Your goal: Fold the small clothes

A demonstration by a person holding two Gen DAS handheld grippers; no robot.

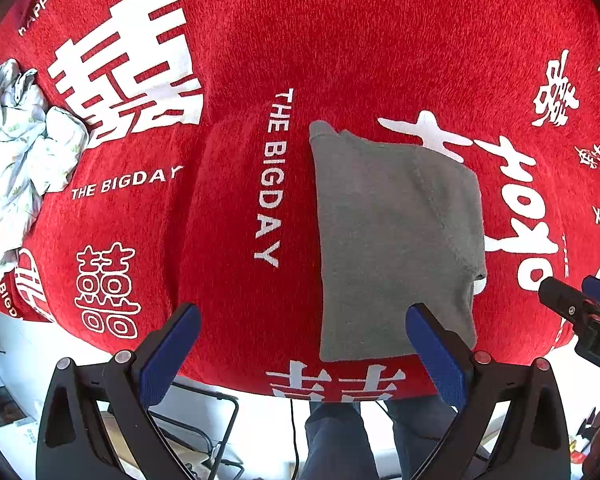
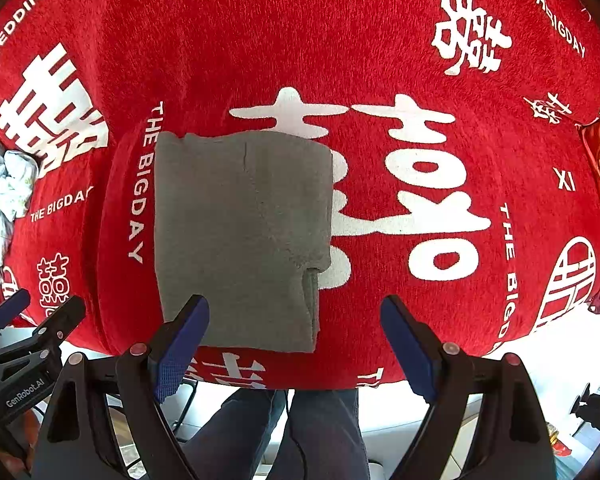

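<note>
Right wrist view: the right gripper (image 2: 296,336) hangs over the near edge of the grey garment (image 2: 240,236), jaws wide, holding nothing. The left gripper (image 1: 304,344), likewise wide and empty, hovers beside it. The garment lies flat as a tidy rectangle on the red printed cloth (image 2: 260,40), apparently folded and released. One grey piece is folded; one crumpled white patterned garment (image 1: 16,148) waits at the left.
</note>
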